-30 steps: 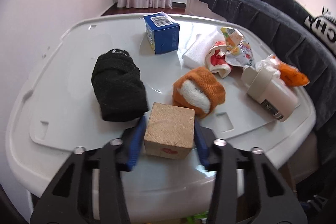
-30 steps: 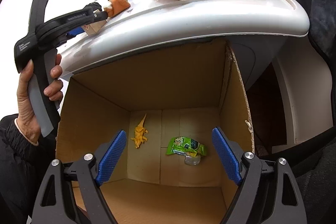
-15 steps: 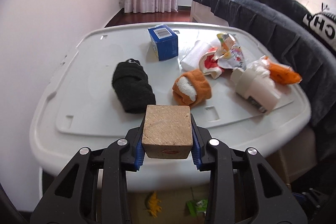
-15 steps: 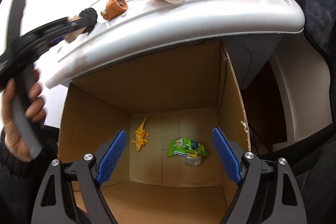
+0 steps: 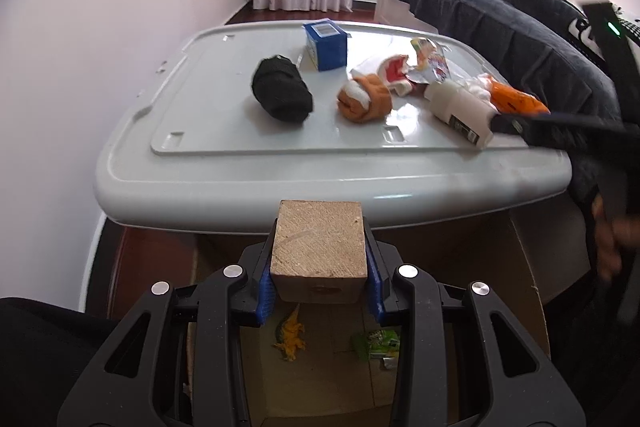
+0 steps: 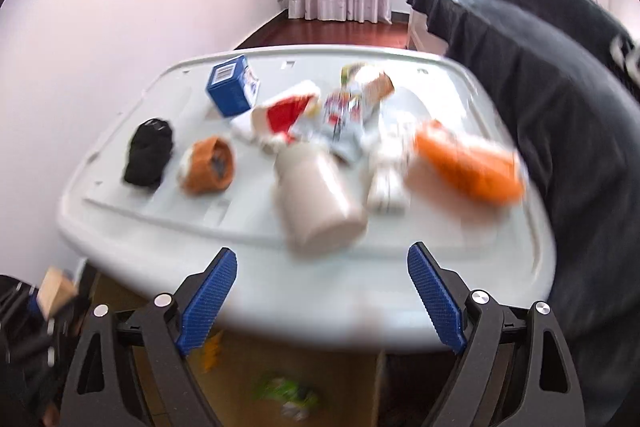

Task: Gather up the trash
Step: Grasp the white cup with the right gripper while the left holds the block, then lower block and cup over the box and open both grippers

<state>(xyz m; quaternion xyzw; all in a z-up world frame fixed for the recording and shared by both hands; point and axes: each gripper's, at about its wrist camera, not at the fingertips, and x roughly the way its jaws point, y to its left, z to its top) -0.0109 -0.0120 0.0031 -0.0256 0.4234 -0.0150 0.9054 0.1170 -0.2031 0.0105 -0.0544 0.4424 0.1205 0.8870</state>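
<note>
Trash collection is underway but far from finished. A cardboard box (image 5: 524, 291) stands open below the near edge of the white plastic lid that serves as the worktop (image 5: 240, 171), and only two pieces lie on its floor: a yellow toy lizard (image 5: 290, 333) and a green wrapper (image 5: 378, 343).

The left claw (image 5: 319, 291) hangs over that box with its blue pads pressed to both sides of a pale wooden block (image 5: 319, 251), narrowly spread to the block's width. By the look of it the block is the next piece to go in, poised above the opening and not yet released.

Most of the clutter waits on the worktop. A rolled black sock (image 5: 282, 95) and a blue carton (image 5: 325, 45) sit toward the far left. An orange-and-white sock roll (image 5: 364, 99) lies near the middle, just beside a heap of torn red-and-white wrappers (image 5: 404, 71). A white cup (image 5: 460, 107) lies on its side at the right, with an orange packet (image 5: 516, 99) close behind it.

The right claw (image 6: 322, 301) stands wide and empty, its jaws having just been opening further with nothing between them. In the blurred right-wrist view it points at the tipped cup, near the worktop's front edge. Whether it touches anything cannot be told from the blur, though the pads appear clear of the cup.
</note>
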